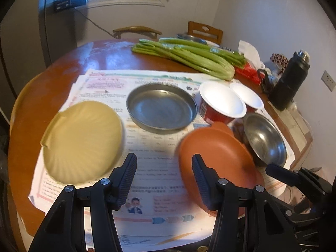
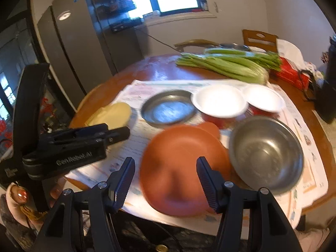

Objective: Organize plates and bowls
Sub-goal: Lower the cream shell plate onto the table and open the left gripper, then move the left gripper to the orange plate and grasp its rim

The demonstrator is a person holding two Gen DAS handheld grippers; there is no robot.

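On paper sheets on the round wooden table lie a yellow shell-shaped plate [image 1: 84, 140] [image 2: 113, 113], a flat metal plate [image 1: 161, 108] [image 2: 168, 109], an orange plate [image 1: 218, 161] [image 2: 180, 168], a steel bowl [image 1: 264, 138] [image 2: 266, 153] and two red bowls with white insides [image 1: 222, 100] [image 2: 219, 101]. My left gripper [image 1: 163, 178] is open and empty, above the paper between the yellow and orange plates. My right gripper [image 2: 166, 180] is open and empty, hovering over the near part of the orange plate.
Celery bunches [image 1: 189, 56] [image 2: 226, 65] lie at the back of the table [image 1: 42, 96]. A black bottle [image 1: 292, 79] and a red packet [image 2: 292, 73] stand at the right. Chairs stand behind the table. The left gripper's body [image 2: 63, 147] shows at the left in the right wrist view.
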